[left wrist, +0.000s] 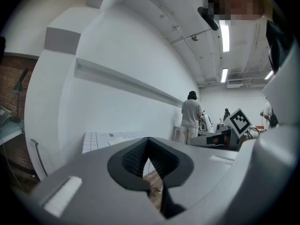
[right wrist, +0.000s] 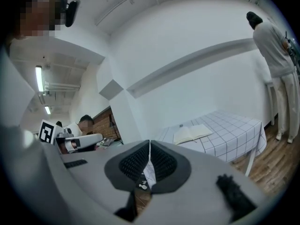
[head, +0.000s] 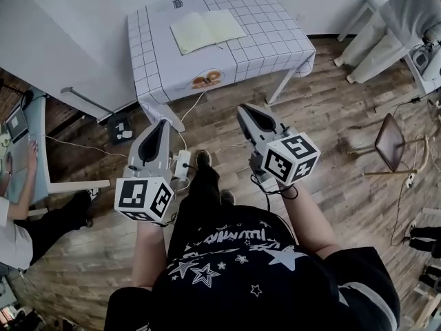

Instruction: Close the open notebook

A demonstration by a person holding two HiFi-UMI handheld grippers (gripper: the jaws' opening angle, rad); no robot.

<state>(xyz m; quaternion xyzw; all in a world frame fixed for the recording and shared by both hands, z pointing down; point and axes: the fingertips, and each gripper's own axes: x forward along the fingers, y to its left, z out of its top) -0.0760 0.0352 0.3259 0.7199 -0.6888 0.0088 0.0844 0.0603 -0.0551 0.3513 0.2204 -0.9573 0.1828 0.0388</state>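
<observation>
The open notebook [head: 207, 29] lies flat with pale pages up on a table with a white grid cloth [head: 275, 43] at the far side of the room. It also shows in the right gripper view as the notebook [right wrist: 192, 133] on the table [right wrist: 234, 130]. Both grippers hang over the wooden floor, well short of the table and pointing toward it. My left gripper [head: 162, 124] [left wrist: 148, 140] is shut with nothing between its pads. My right gripper [head: 245, 110] [right wrist: 149, 143] is shut and empty too.
A power strip with cables [head: 182, 163] lies on the floor between me and the table. A desk with a seated person [head: 17, 178] is at the left, a small wooden chair [head: 391, 143] at the right. A person in white [right wrist: 276, 55] stands beyond the table's right end.
</observation>
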